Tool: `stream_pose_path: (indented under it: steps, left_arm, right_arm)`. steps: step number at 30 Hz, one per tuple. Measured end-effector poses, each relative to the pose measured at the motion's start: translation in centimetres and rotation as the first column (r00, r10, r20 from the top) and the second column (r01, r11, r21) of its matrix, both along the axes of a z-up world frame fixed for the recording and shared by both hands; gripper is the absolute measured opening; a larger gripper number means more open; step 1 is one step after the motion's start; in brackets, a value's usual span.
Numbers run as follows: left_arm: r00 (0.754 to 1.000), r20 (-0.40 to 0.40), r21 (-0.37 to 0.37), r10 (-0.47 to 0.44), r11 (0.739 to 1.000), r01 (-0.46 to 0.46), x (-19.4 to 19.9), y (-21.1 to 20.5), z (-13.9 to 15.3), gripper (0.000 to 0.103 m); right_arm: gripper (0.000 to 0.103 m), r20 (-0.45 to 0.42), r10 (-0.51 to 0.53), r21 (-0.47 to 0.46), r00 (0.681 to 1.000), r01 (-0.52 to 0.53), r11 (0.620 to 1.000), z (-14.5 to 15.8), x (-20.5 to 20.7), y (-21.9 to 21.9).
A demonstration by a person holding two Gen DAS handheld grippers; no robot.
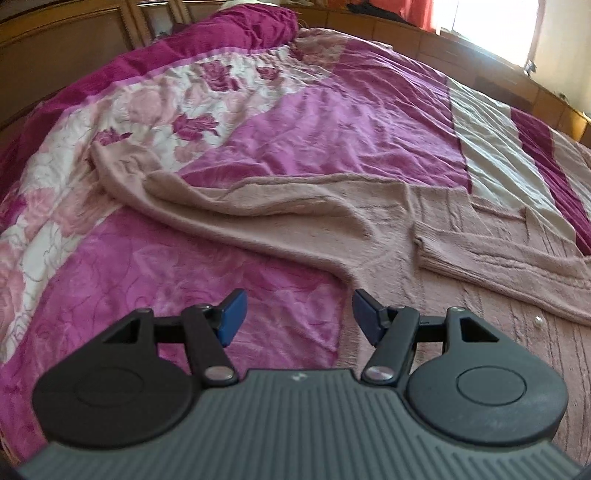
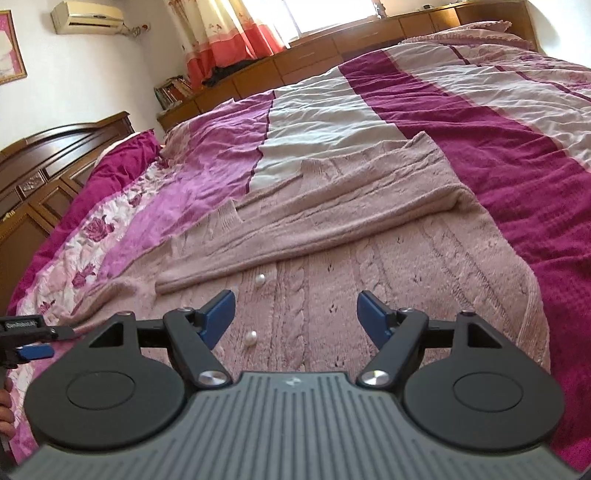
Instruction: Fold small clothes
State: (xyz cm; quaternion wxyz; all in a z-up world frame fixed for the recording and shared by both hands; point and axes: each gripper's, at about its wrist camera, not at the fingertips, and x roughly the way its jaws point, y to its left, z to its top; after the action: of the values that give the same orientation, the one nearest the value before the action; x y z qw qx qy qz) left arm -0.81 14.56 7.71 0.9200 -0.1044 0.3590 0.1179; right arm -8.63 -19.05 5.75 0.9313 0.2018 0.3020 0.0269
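Your left gripper [image 1: 297, 317] and right gripper [image 2: 297, 319] both hang spread wide w/ nothing between pads, above the pink cable-knit cardigan [image 2: 332, 236] lying flat on the bedspread [image 1: 332, 122].

Bright daylight from the window [image 1: 491, 26]; fisheye-bent edges, slight blur.

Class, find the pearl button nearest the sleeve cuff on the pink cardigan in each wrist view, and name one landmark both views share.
Left wrist view: pearl button at lower right, below the folded sleeve.
Right wrist view: same button centre-left, just below the sleeve cuff.
Shared landmark: the folded sleeve.
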Motion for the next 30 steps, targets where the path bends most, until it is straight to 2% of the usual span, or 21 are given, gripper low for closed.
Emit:
stream_pose_path:
  steps: [9, 16, 30]
  left_arm:
    - [0.995, -0.003, -0.048, 0.104, 0.993, -0.104, 1.2, 5.6, -0.7, 0.065]
    - [0.980, -0.007, -0.108, 0.198, 0.974, -0.197, 3.5, 10.2, -1.2, 0.065]
    - [0.955, -0.055, -0.101, 0.291, 0.950, -0.295, 7.6, 15.6, -3.6, 0.065]
  right_arm:
    - [0.079, -0.053, 0.000, -0.067, 0.999, -0.003, 0.998, -1.4, 0.7, 0.6]
    - [0.079, -0.066, 0.007, -0.113, 0.998, -0.015, 0.993, -1.9, 1.2, 1.4]
    - [0.079, -0.119, -0.005, -0.154, 0.993, -0.014, 0.988, -2.7, 2.3, 2.2]
